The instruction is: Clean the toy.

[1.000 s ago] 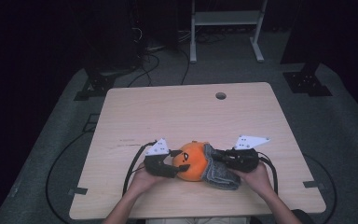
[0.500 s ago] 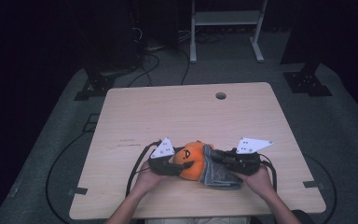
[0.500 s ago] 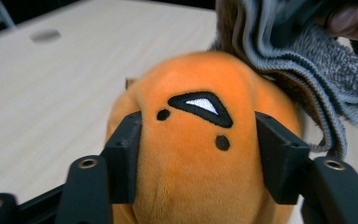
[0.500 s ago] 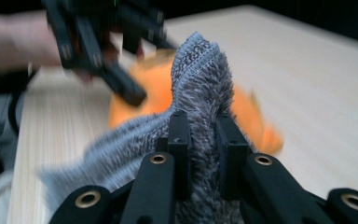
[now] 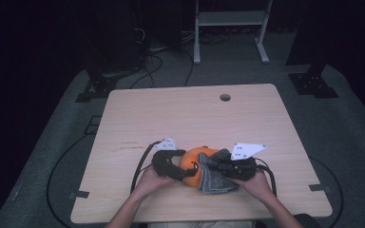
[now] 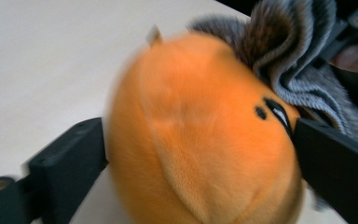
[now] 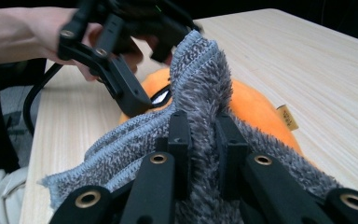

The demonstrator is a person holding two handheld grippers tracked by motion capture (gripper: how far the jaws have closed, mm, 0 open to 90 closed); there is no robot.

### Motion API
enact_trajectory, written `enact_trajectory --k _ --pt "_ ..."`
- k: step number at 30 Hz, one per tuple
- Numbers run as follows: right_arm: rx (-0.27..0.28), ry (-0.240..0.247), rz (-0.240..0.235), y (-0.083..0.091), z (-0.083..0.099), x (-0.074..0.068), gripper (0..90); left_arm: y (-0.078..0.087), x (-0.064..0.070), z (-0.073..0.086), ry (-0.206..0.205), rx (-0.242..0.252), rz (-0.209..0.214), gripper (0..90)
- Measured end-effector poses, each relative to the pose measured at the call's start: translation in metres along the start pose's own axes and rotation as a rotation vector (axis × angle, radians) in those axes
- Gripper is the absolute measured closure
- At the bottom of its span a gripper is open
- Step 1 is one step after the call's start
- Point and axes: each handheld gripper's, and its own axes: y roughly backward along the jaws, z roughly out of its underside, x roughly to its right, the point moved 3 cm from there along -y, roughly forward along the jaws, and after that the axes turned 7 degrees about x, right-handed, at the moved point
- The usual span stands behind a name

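While pinched on both flanks by the left gripper (image 6: 200,154), orange plush toy (image 5: 196,164) sits at table's (image 5: 195,118) 6 o'clock edge. At its 3 o'clock, grey cloth (image 7: 200,84) drapes against it, a fold clamped in the right gripper (image 7: 200,135).

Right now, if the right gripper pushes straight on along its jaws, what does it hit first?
The right gripper is already shut on the grey cloth. Straight on, it would likely press into the orange plush toy just behind, then the left gripper. Depth is uncertain.
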Motion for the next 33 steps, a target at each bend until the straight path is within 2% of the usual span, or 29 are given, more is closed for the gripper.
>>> enact_trajectory --k 1,2,3,4,5,6,7,8,10,11,12,13,14,17,18,20,21,22,24,26,27,32,33 --pt "-0.008 0.006 0.0 0.0 0.0 -0.001 78.5 0.0 0.0 0.0 0.0 0.0 0.0 11.6" --pt "-0.011 0.011 0.009 0.001 0.001 -0.001 78.5 0.003 0.005 0.0 -0.094 0.024 -0.027 21.6" --pt "-0.008 0.007 0.009 0.002 0.0 0.0 78.5 0.003 0.005 0.0 -0.094 0.024 -0.027 28.3" --pt "-0.003 -0.007 0.004 0.004 0.0 0.001 78.4 0.005 0.008 -0.002 -0.146 0.033 -0.041 34.0" --pt "0.006 -0.023 0.001 0.005 0.001 0.003 78.4 0.005 0.009 -0.003 -0.172 0.043 -0.049 38.1" --pt "0.013 -0.039 -0.003 0.007 0.001 0.005 78.5 0.005 0.011 -0.004 -0.19 0.055 -0.059 40.3" --pt "0.013 -0.039 -0.003 0.007 0.001 0.005 78.5 0.005 0.011 -0.004 -0.19 0.055 -0.059 41.4" --pt "0.015 -0.051 0.007 0.011 0.001 0.009 78.6 0.005 0.014 -0.007 -0.222 0.086 -0.079 41.9" --pt "0.005 -0.054 0.039 0.015 0.002 0.012 78.7 0.006 0.015 -0.01 -0.259 0.113 -0.112 42.3" --pt "0.005 -0.054 0.039 0.015 0.002 0.012 78.7 0.006 0.015 -0.01 -0.259 0.113 -0.112 42.4" --pt "-0.018 -0.052 0.082 0.019 0.005 0.018 78.7 0.007 0.015 -0.01 -0.283 0.133 -0.133 42.3" --pt "-0.018 -0.052 0.082 0.019 0.005 0.018 78.7 0.007 0.015 -0.01 -0.283 0.133 -0.133 42.3" --pt "-0.033 -0.071 0.105 0.021 0.008 0.024 78.7 0.006 0.013 -0.008 -0.265 0.141 -0.118 42.0" --pt "-0.01 -0.069 0.105 0.02 0.006 0.024 78.8 0.006 0.012 -0.005 -0.258 0.141 -0.108 40.0" --pt "0.025 -0.049 0.091 0.015 0.0 0.018 78.8 0.008 0.011 -0.005 -0.233 0.129 -0.088 33.7" --pt "0.023 -0.025 0.082 0.009 -0.003 0.014 78.8 0.01 0.007 -0.006 -0.185 0.11 -0.093 17.9" --pt "0.023 -0.025 0.082 0.009 -0.003 0.014 78.8 0.01 0.007 -0.006 -0.185 0.11 -0.093 12.5" --pt "0.018 0.001 0.063 0.001 -0.004 0.009 78.7 0.013 0.003 -0.01 -0.14 0.127 -0.09 8.9" --pt "0.013 0.014 0.046 -0.004 -0.004 0.004 78.7 0.015 0.002 -0.011 -0.135 0.145 -0.092 11.3" --pt "0.009 0.037 0.053 -0.006 -0.005 0.0 78.7 0.015 0.003 -0.008 -0.168 0.125 -0.102 21.9" --pt "0.009 0.037 0.053 -0.006 -0.005 0.0 78.7 0.015 0.003 -0.008 -0.168 0.125 -0.102 25.9" --pt "-0.022 -0.045 0.082 0.003 0.008 0.016 78.7 0.02 0.001 0.0 -0.163 0.113 -0.107 29.8" --pt "-0.022 -0.045 0.082 0.003 0.008 0.016 78.7 0.02 0.001 0.0 -0.163 0.113 -0.107 30.2"
